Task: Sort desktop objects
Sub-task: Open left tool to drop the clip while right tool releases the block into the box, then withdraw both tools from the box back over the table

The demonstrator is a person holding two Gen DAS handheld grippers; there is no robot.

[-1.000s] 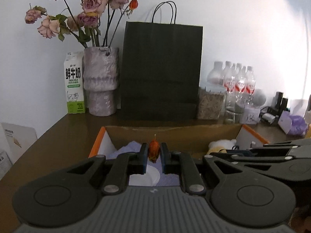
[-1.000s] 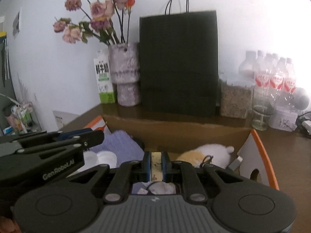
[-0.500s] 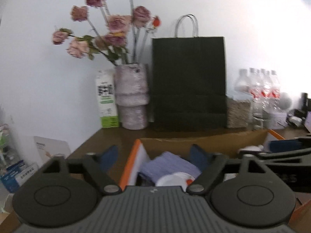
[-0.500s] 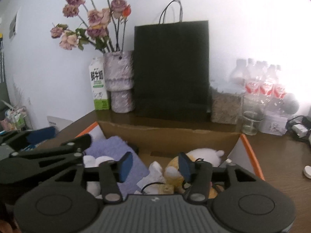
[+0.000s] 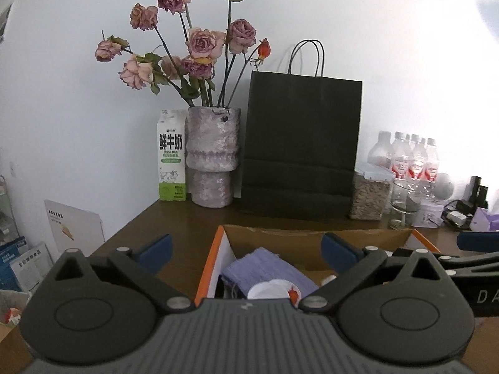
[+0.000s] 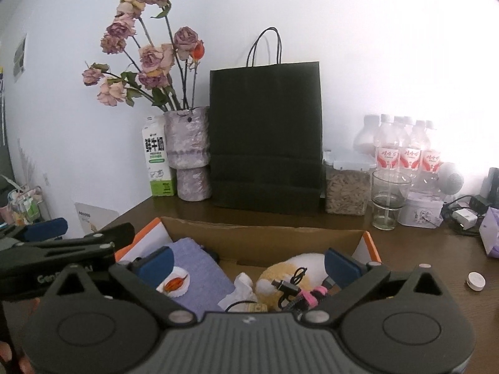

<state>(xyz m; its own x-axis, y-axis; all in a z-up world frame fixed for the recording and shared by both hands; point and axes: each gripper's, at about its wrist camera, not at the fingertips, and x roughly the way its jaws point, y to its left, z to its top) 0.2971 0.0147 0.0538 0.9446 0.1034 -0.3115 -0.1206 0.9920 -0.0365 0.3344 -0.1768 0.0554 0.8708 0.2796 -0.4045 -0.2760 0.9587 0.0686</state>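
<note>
Right wrist view shows both loads let go: a second ago the right tongs (image 6: 246, 265) were clenched on a small pale piece and the left tongs (image 5: 246, 249) on a little orange-red object; now both stand spread wide and released, holding nothing, above the cardboard box (image 6: 265, 240). The orange-red object (image 6: 176, 282) lies on a white round disc (image 6: 184, 290) atop a folded lavender towel (image 6: 202, 268), soft and ribbed; where the pale piece landed I cannot tell for sure. Beside them sit a fuzzy yellow-white plush toy (image 6: 299, 265), crumpled white tissue (image 6: 240, 290) and a coiled black cable (image 6: 290, 283). I judge two items sorted, with a small white cap (image 6: 475, 280) left on the dark wooden bench (image 6: 421, 255).
</note>
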